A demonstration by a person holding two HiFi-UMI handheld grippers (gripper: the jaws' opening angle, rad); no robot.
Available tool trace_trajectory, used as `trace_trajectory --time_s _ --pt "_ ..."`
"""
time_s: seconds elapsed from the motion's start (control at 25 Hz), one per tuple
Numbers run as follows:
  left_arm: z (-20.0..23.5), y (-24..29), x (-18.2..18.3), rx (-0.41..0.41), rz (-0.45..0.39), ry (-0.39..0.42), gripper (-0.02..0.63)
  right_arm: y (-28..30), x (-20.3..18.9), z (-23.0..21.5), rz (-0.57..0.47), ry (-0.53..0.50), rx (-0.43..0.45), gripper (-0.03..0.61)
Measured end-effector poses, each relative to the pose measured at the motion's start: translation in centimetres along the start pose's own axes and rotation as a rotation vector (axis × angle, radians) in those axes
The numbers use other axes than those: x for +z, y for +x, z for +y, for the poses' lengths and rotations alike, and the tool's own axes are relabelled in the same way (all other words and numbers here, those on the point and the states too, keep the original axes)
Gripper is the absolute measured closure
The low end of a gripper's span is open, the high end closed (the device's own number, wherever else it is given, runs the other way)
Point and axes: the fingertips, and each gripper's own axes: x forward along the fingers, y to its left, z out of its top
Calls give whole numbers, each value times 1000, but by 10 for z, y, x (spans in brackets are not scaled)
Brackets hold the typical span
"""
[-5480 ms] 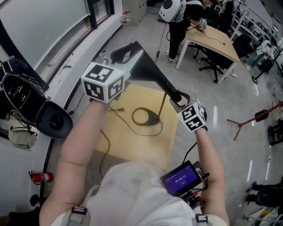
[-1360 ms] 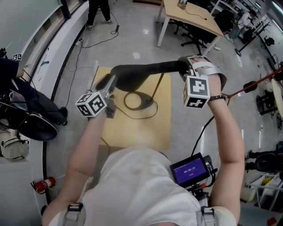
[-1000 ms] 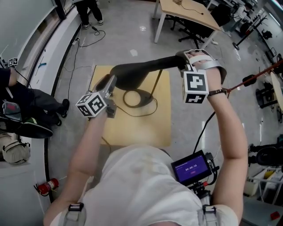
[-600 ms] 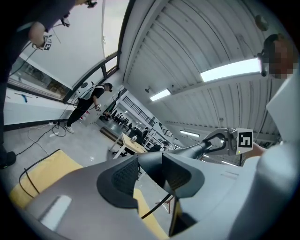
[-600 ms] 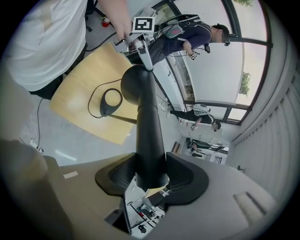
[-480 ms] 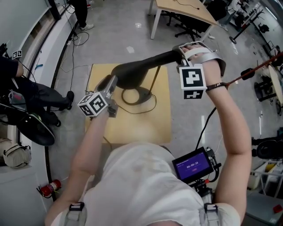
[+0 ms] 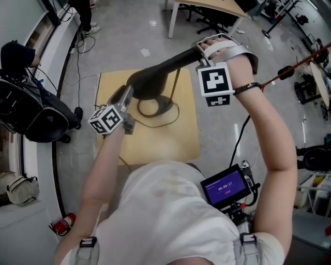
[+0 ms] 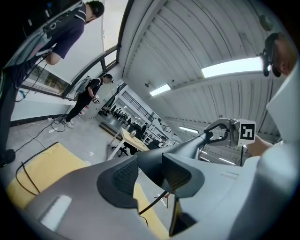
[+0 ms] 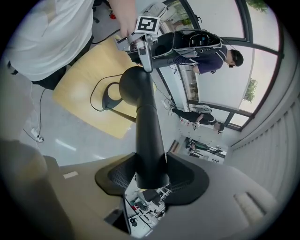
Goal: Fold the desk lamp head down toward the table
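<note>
A black desk lamp stands on a small wooden table (image 7: 170, 140). Its ring base (image 7: 155, 107) and thin stem (image 7: 176, 85) are below the long cone-shaped lamp head (image 7: 155, 77). My left gripper (image 7: 126, 94) is shut on the rim of the head's wide end, which shows pinched between the pads in the left gripper view (image 8: 151, 174). My right gripper (image 7: 199, 54) is shut on the head's narrow end, and the cone (image 9: 145, 122) runs out from between its pads (image 9: 150, 176). The head lies roughly level, with the wide end to the left.
The lamp cable (image 7: 178, 111) loops across the table. A black bag (image 7: 31, 108) lies on the floor at left, a fire extinguisher (image 7: 64, 225) lower left. A desk (image 7: 207, 8) and a person (image 7: 83, 13) are farther off. A small screen (image 7: 227, 186) hangs at my waist.
Since the earliest frame the head's wide end has come down and the right gripper has risen. Over the last second the left gripper has sunk a little with the wide end.
</note>
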Motion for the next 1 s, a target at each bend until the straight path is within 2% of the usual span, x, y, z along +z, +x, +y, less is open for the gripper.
trace_trajectory --time_s 0.36,0.4,0.44,0.48,0.52,0.68,0.84,1.0 --pt "-1 10 -10 -18 33 41 460 3 7 -9 23 -64 -9 360" --pt "-5 12 -12 -28 41 69 488 3 6 -10 27 -70 -9 359" --pt "-10 14 -14 -35 54 102 555 2 6 -11 32 -76 -10 359" --pt "-14 17 -16 -38 67 132 591 3 6 -12 39 -83 -11 357" --pt "-16 19 -17 -36 78 150 600 3 5 -13 47 -92 -12 357" --pt "-13 21 -22 -34 88 148 565 5 5 -12 57 -112 -16 357" --pt "-15 27 -27 -37 106 163 568 5 2 -12 69 -126 -14 357" --pt "-15 29 -29 -37 86 141 565 7 0 -11 78 -135 -12 357"
